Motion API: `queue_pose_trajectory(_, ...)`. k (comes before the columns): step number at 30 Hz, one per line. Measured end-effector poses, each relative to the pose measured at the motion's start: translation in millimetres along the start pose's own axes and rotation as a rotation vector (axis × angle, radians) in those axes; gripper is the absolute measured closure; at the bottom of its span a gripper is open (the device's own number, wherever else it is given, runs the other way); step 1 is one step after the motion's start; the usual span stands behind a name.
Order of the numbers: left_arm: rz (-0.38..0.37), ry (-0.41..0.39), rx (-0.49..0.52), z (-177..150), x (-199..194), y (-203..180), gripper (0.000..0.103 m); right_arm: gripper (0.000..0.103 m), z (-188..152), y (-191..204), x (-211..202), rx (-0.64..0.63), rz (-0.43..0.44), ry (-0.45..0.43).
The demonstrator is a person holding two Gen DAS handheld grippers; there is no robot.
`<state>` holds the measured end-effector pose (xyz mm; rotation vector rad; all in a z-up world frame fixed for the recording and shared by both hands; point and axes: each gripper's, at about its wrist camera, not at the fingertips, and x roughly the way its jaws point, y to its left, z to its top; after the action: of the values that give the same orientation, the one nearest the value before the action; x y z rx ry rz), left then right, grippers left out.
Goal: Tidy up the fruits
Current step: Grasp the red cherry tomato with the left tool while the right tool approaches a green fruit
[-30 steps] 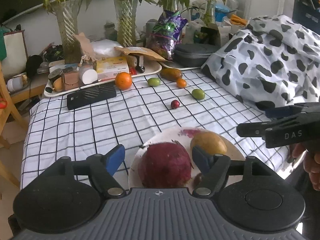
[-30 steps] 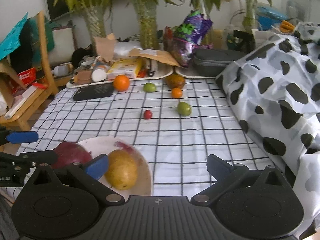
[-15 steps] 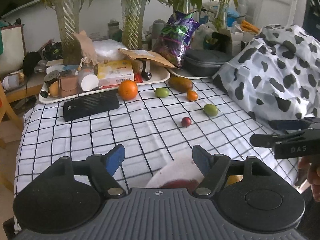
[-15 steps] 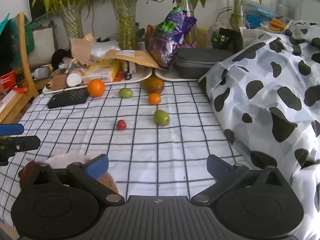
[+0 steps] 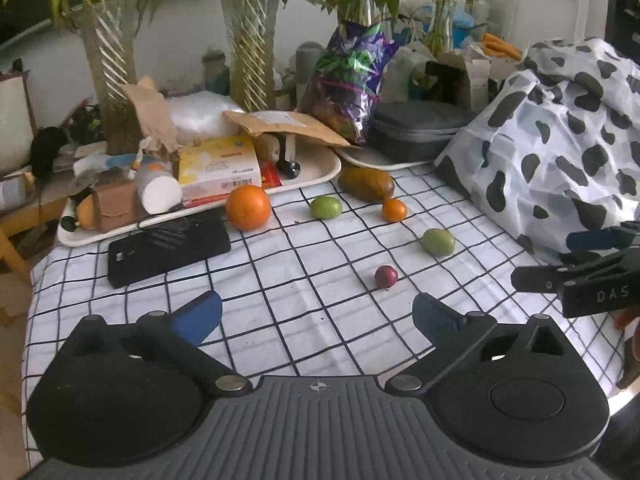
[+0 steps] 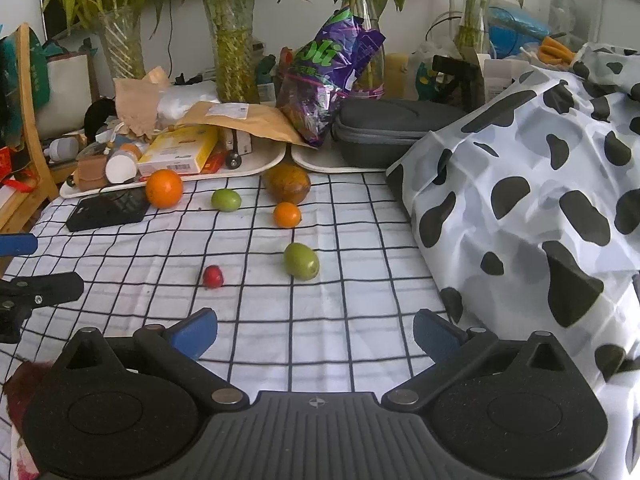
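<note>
Loose fruit lies on the checked tablecloth: a big orange (image 5: 248,207), a brown oval fruit (image 5: 366,184), a small orange (image 5: 394,210), two green fruits (image 5: 326,207) (image 5: 439,241) and a small red fruit (image 5: 386,276). My left gripper (image 5: 316,316) hovers short of the red fruit, its jaws opening wide with nothing between them. My right gripper (image 6: 316,334) is open and empty, with the red fruit (image 6: 213,276) and a green fruit (image 6: 301,261) just ahead. A dark red fruit (image 6: 20,384) peeks out at the lower left of the right wrist view.
A white tray (image 5: 316,176) crammed with boxes and bottles runs along the back, with a black flat box (image 5: 168,248) in front of it. A cow-print cloth (image 5: 560,152) piles up on the right. Glass vases and a grey case (image 5: 420,132) stand behind.
Both grippers have moved forward over the table. The plate with the red fruit and the yellow fruit has slipped out of view beneath them. The left jaws have spread wider.
</note>
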<state>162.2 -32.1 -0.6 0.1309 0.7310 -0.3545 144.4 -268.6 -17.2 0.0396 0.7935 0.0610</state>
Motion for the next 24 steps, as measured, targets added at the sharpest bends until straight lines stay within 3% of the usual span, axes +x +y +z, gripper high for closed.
queue_pose_trajectory(9,-0.049,0.072,0.142,12,35,-12,0.000,0.000,15,-4,24,-0.015,-0.017,0.020)
queue_pose_trajectory(19,-0.192,0.121,0.213,27,77,-13,0.002,0.000,30,-10,51,-0.046,-0.030,0.058)
queue_pose_trajectory(21,-0.227,0.148,0.216,28,87,-12,0.024,0.000,33,-12,56,-0.058,-0.036,0.065)
queue_pose_trajectory(24,-0.248,0.178,0.233,28,101,-13,0.026,0.000,37,-14,63,-0.073,-0.045,0.072)
